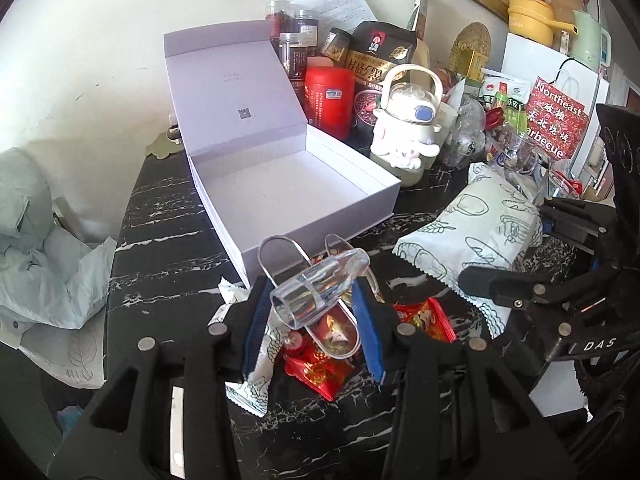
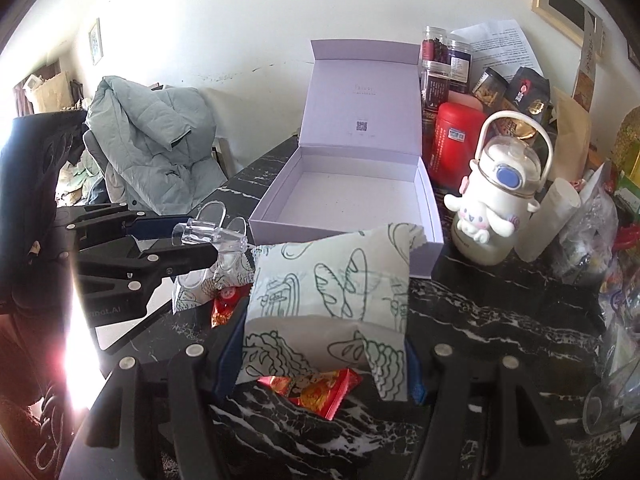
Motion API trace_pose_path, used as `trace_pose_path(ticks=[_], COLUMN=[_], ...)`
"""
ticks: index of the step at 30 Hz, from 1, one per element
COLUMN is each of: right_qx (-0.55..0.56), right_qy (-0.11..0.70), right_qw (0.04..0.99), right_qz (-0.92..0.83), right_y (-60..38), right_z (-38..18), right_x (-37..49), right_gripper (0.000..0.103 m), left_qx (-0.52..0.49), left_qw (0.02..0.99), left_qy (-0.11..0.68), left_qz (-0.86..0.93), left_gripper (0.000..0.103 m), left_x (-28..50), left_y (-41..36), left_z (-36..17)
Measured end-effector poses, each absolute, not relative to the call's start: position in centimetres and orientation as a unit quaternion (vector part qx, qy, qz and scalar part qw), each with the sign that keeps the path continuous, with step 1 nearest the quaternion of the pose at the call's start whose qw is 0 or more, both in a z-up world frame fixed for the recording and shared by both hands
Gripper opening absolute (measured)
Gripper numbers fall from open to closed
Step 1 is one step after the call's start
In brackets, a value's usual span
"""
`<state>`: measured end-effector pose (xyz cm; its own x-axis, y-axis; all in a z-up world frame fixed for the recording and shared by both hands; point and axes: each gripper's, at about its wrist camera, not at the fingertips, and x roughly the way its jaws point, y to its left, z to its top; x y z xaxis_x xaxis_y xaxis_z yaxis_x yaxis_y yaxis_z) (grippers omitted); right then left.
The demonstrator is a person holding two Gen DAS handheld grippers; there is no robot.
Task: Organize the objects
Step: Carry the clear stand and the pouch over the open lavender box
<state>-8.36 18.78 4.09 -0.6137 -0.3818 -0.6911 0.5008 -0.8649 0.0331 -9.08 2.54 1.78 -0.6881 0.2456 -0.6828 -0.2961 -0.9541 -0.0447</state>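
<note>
1. My left tongs are clenched on a clear cup, which lies tilted between the blue pads, its mouth toward the camera, held above the bench.
2. My right tongs grip a pale printed packet by its lower end; the rest stands up toward 12 o'clock.
3. I judge the cup stiff, slick and breakable, so I'd keep the hold across its middle and squeeze gently.
4. The packet looks soft and light; it will sag, so a hold on the body beats the crimped edge.
5. Under the left tongs lie clear glasses, red sweets and a small white packet.
6. At 12 o'clock from both tongs sits the open box, lid up, nothing in it; I judge it the likely place for both things.
7. At 2 o'clock stand a white bottle and a red tin.
</note>
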Motion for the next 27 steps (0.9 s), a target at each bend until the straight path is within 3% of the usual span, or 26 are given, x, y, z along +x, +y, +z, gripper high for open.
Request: trace_pose_path(ticks=[27], right_qx=[0.354], right_qy=[0.070], right_qw=[0.251], right_qz=[-0.898], right_y=[17.3], right_z=[4.6], right_x=[-19.7], right_gripper=[0.065], left_qx=[-0.380], left_qw=[0.122], left_qy=[0.029], left_qz=[0.916], left_gripper=[0.040], left_x=[-21.3], left_y=[0.6], left_z=[2.3])
